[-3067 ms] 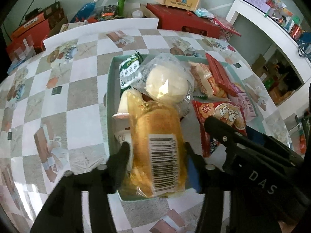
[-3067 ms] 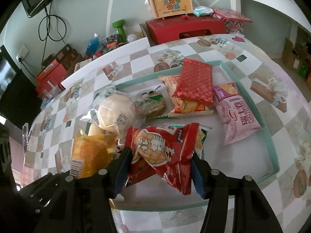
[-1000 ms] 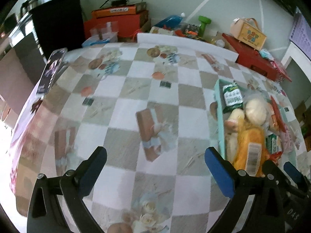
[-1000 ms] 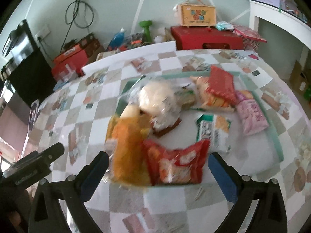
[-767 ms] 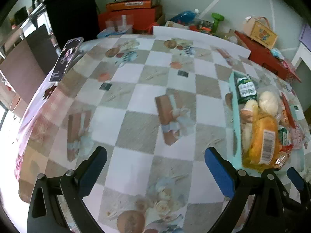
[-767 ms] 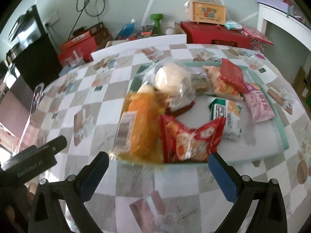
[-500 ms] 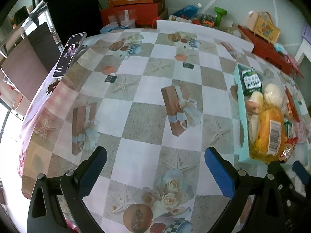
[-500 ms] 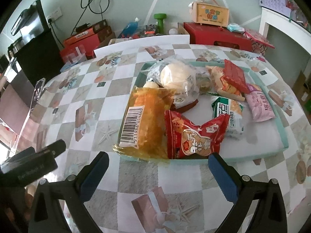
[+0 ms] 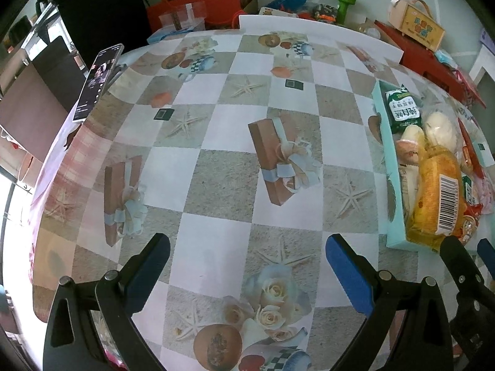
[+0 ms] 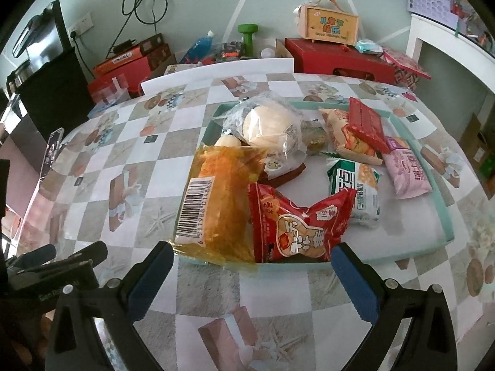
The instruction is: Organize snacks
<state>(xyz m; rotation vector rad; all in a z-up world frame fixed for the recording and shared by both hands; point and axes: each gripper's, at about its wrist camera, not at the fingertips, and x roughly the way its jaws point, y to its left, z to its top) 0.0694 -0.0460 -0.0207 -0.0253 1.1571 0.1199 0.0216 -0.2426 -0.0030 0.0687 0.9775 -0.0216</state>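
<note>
A teal tray [image 10: 445, 213] on the checked tablecloth holds several snacks: an orange bread bag with a barcode [image 10: 216, 207], a red packet [image 10: 297, 225], a round white bun in clear wrap [image 10: 269, 123], a green-white packet [image 10: 355, 185], a pink packet [image 10: 408, 167] and a red flat packet [image 10: 366, 123]. My right gripper [image 10: 247, 278] is open and empty just in front of the tray. My left gripper [image 9: 247, 269] is open and empty over bare tablecloth, left of the tray [image 9: 393, 167]. The bread bag [image 9: 439, 194] shows at the far right there.
A phone [image 9: 99, 80] leans at the table's left edge. Red and orange boxes [image 10: 337, 58], a green dumbbell [image 10: 247, 35] and a small yellow carry box [image 10: 328, 21] stand behind the table. A white shelf [image 10: 448, 40] is at the right.
Both grippers let go of the bread bag and the red packet, which now lie in the tray. Both have opened wide and drawn back; the left has swung left over the table.
</note>
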